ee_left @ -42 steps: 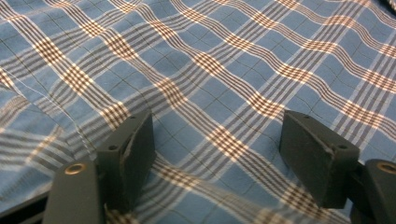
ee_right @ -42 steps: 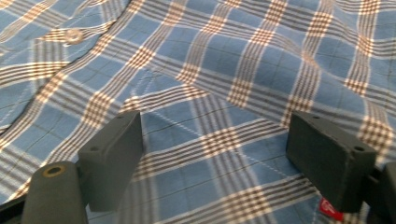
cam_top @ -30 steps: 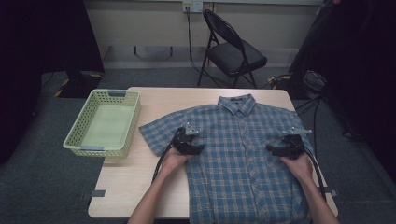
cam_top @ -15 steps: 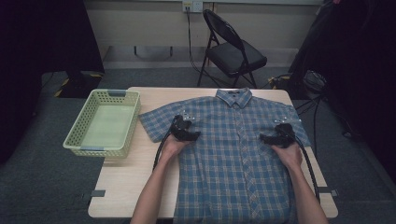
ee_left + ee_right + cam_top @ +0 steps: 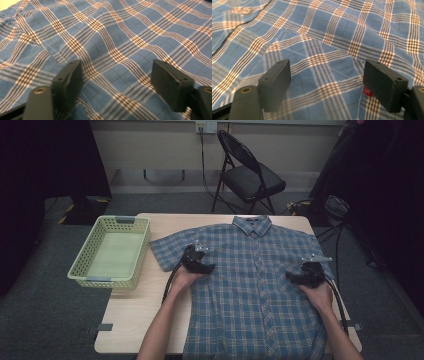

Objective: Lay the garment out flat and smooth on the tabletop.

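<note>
Shirt: blue plaid shirt [image 5: 255, 280] lies spread flat, front up, collar at the far side, covering most of the table [image 5: 130, 320]; hem hangs over the near edge.
Left gripper: left gripper [image 5: 196, 261] sits over the shirt's left chest near the sleeve, jaws wide apart, nothing between them.
Right gripper: right gripper [image 5: 306, 274] sits over the opposite side panel, jaws likewise wide, empty; small red tag [image 5: 368, 91] beside one jaw.
Step judged: taking hold of the cloth at both sides.
Advice: pinch one layer at matching heights, lift evenly.
Container: green basket [image 5: 84, 251] at the table's left edge, apparently empty.
</note>
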Demonstrator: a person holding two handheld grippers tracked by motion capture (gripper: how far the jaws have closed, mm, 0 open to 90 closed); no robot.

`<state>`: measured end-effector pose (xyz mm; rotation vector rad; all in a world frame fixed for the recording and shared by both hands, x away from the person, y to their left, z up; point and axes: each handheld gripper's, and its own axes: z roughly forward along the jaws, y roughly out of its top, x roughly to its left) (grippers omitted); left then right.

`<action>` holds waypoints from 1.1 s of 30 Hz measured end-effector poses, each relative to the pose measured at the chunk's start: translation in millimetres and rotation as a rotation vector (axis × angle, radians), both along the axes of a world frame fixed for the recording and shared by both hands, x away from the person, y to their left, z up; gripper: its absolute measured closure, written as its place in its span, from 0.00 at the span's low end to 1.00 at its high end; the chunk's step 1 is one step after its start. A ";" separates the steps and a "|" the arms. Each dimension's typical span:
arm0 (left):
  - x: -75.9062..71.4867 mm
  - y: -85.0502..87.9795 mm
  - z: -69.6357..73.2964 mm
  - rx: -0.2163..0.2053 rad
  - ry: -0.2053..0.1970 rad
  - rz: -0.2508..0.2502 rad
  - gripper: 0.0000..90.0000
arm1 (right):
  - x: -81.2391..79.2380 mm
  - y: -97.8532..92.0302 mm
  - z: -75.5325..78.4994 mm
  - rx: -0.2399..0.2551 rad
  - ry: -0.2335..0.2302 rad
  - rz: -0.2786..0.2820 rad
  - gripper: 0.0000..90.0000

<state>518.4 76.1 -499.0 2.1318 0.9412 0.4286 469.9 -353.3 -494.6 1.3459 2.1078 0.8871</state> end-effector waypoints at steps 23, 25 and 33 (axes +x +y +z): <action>-182.8 7.9 13.7 -0.131 0.030 -0.265 0.22 | -119.0 1.2 19.0 0.190 -0.005 0.050 0.37; -190.7 6.0 5.7 -0.093 0.043 -0.279 0.22 | -127.9 2.3 13.6 0.153 -0.015 0.046 0.36; -200.6 4.0 0.5 -0.007 0.013 -0.260 0.24 | -135.3 0.9 5.1 0.040 -0.026 0.061 0.35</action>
